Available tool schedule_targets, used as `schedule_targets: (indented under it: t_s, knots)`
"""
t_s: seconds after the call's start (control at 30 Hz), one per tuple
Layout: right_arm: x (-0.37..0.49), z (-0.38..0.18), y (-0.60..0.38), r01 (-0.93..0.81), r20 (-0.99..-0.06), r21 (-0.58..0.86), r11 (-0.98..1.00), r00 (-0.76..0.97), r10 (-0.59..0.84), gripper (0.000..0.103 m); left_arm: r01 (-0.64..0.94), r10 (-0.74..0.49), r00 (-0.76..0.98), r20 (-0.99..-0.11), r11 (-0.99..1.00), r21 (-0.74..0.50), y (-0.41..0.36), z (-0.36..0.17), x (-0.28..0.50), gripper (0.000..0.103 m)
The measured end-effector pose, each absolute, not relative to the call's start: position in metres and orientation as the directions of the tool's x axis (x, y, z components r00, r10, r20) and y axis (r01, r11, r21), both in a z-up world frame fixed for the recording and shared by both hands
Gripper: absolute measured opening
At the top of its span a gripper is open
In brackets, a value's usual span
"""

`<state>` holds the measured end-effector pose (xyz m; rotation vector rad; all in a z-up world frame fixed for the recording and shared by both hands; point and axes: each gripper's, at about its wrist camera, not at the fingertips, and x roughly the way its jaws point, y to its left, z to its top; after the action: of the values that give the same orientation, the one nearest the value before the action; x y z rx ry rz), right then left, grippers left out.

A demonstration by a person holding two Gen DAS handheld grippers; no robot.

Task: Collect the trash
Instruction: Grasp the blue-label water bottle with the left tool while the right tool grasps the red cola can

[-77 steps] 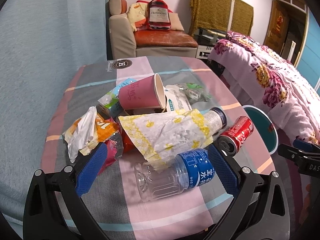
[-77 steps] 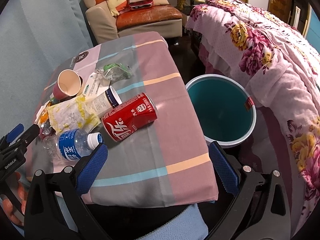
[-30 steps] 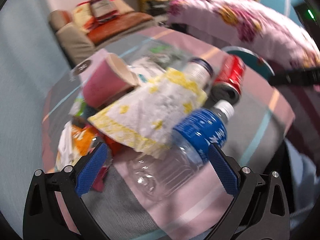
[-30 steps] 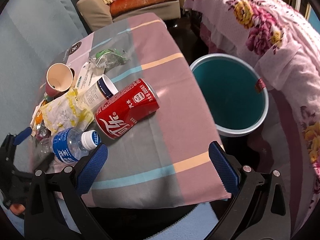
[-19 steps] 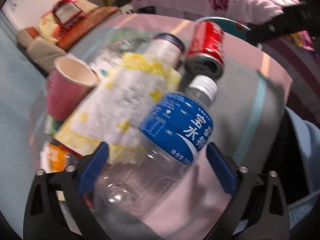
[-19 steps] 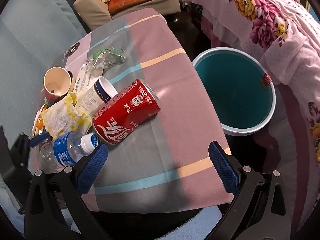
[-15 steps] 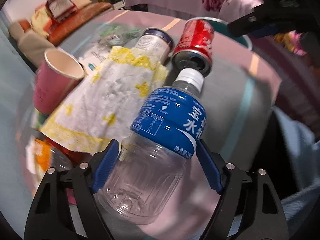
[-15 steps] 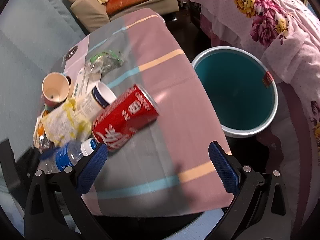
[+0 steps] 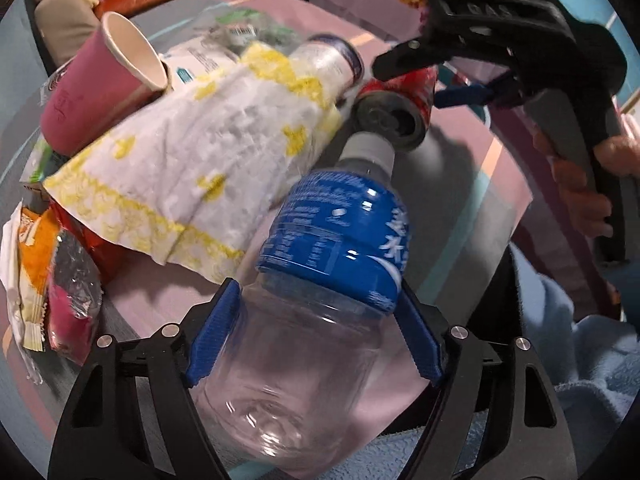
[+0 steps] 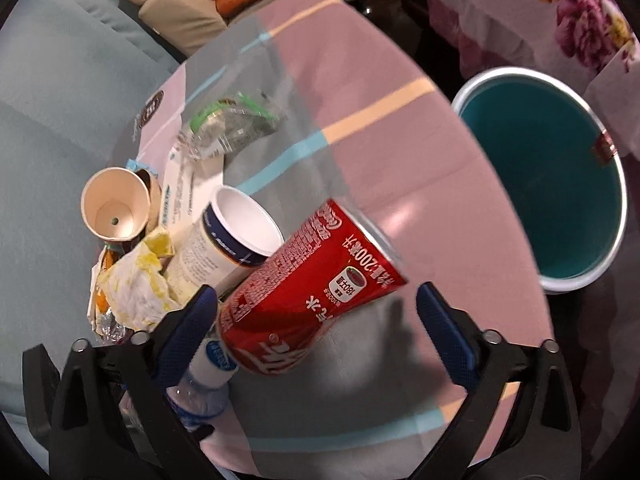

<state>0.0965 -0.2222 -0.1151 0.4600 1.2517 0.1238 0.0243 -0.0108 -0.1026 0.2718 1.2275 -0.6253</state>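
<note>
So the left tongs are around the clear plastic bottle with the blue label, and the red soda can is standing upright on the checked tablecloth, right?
Not quite: the red soda can lies on its side on the checked tablecloth, as the right wrist view shows. The left tongs are indeed around the clear plastic bottle with the blue label.

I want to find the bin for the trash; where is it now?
In the right wrist view the teal bin stands on the floor at the right, beside the table edge and below the flowered bedcover.

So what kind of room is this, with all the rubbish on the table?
Probably a bedroom or bed-sitting room in a home: a bed with a pink flowered cover, a tan armchair with an orange cushion, and a small table under a pink-and-grey checked cloth beside a teal waste bin.
</note>
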Motion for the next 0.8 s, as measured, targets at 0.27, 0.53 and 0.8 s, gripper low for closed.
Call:
schedule_targets:
  t_s: [0.27, 0.53, 0.8]
  knots:
    - [0.087, -0.103, -0.226, 0.061, -0.845, 0.448, 0.892, 0.357, 0.4, 0.049, 0.56, -0.228, 0.216, -0.949, 0.825, -0.071, -0.015, -0.108, 0.017, 0.075]
    - [0.086, -0.105, -0.236, 0.032, -0.844, 0.448, 0.893, 0.345, 0.411, 0.051, 0.461, -0.235, 0.228, -0.945, 0.881, -0.108, 0.006, -0.079, 0.024, 0.07]
    - [0.093, -0.105, -0.234, -0.015, -0.826, 0.46, 0.888, 0.359, 0.434, 0.051, 0.417, -0.217, 0.202, -0.955, 0.901, -0.117, -0.011, -0.088, 0.022, 0.069]
